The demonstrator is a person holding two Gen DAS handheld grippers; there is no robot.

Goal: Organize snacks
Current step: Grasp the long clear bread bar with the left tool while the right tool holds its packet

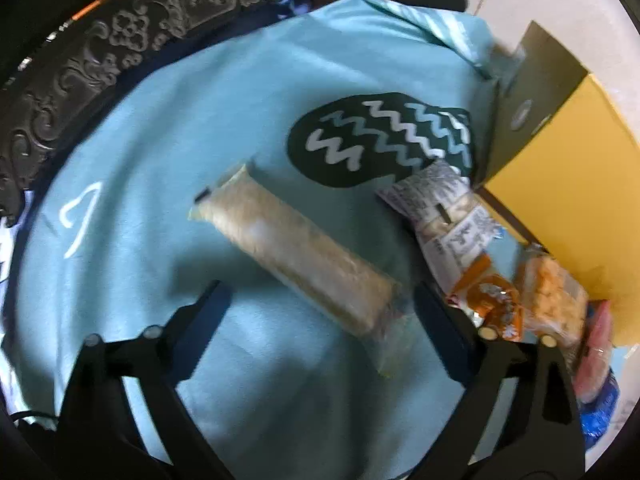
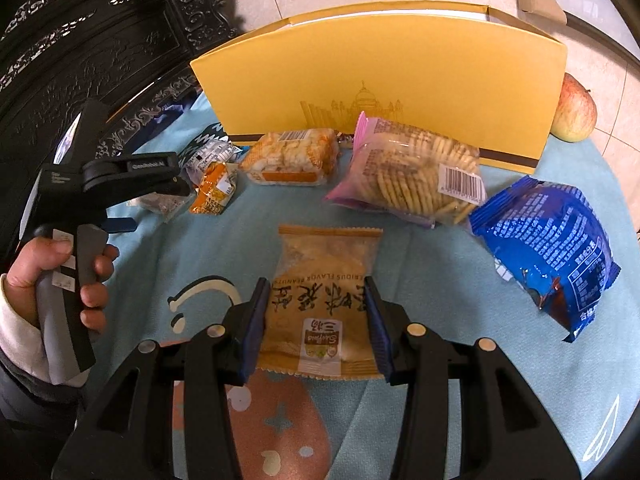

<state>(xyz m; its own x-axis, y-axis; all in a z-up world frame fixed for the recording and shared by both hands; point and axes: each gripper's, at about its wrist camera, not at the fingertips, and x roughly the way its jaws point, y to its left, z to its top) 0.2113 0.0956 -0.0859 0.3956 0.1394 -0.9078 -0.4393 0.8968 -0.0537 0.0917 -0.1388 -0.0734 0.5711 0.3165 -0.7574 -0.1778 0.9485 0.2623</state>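
Much of my left view was smeared with blur, so print on the wrappers there could not be read. My left gripper [image 1: 320, 304] stood wide open over the blue cloth [image 1: 160, 140], its jaws apart with nothing pressed between the pads; a long pale snack bar [image 1: 296, 252] lay slantwise on the cloth, its near end reaching between the fingers, though I could not tell whether either finger touched it. To the right of that bar lay a grey-printed packet [image 1: 444, 208], a small orange packet [image 1: 488, 296] and a bag of pale crackers [image 1: 556, 292], all crowded against the yellow box [image 1: 568, 184], whose far side ran out of the picture. A pink wrapper's edge and something blue showed at the lower right, cut off. My right gripper [image 2: 316, 312] was closed part-way on a tan peanut packet [image 2: 324, 280], both blue pads pressing its sides, its lower edge lying between the fingers. Beyond it the box stood upright, hiding half of an apple [image 2: 574, 112] behind its right end. Before the box lay a cracker bag [image 2: 292, 156], a pink-topped biscuit bag [image 2: 412, 172] and a blue bag [image 2: 552, 248]. At the left, my left hand [image 2: 60, 280] held the other tool, which covered part of a packet beneath it.
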